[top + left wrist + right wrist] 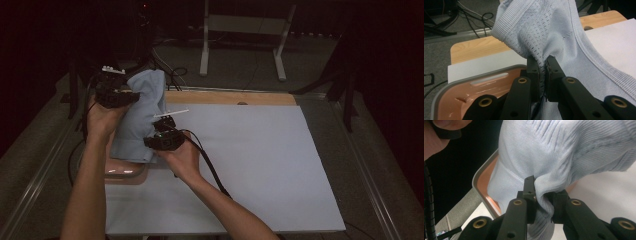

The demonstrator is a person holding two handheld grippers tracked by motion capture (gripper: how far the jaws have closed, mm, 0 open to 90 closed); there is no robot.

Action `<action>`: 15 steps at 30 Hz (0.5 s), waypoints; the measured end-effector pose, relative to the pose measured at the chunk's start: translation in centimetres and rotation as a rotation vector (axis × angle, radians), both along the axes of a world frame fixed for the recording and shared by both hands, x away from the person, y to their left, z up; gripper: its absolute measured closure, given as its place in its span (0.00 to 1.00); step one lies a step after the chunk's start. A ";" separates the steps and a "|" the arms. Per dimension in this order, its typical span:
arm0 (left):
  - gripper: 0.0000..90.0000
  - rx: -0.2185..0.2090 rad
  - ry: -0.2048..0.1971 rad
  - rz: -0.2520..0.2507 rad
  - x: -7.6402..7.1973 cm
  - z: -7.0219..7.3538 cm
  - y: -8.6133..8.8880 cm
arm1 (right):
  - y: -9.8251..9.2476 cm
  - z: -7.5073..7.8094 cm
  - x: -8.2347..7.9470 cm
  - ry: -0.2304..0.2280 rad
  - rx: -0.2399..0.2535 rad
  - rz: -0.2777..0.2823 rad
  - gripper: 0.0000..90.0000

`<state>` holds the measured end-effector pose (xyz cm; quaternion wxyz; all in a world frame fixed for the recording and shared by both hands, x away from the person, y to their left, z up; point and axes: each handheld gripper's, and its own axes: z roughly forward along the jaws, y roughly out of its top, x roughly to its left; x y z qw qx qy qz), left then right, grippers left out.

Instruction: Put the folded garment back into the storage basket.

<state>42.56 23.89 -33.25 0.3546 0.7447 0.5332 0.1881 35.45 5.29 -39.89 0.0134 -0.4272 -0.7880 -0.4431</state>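
Observation:
A pale blue knitted garment point(142, 112) hangs between both hands above the table's left side, over an orange tray. In the left gripper view the cloth point(544, 32) is bunched and pinched between the black jaws of my left gripper point(543, 67), which is shut on it. My left gripper point(116, 95) holds the garment's upper end in the high view. My right gripper point(162, 137) grips it lower down. In the right gripper view a fold of the garment point(564, 152) is clamped by my right gripper point(544, 192).
An orange tray with a grey rim point(125, 172) sits at the table's left edge, under the garment; its rim point(469, 77) shows below the cloth. A white sheet point(250, 160) covers the wooden table point(230, 96). A white metal stand point(240, 35) is on the floor beyond.

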 end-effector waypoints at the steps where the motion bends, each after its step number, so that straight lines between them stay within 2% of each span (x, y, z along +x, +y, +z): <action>1: 0.94 0.000 0.000 0.001 0.0 0.0 0.1 | 0.1 0.0 -0.1 0.007 0.000 -0.004 0.87; 15: 0.94 -0.003 0.000 0.015 -0.1 -0.2 0.8 | 1.0 -0.2 0.1 0.013 -0.008 0.001 0.87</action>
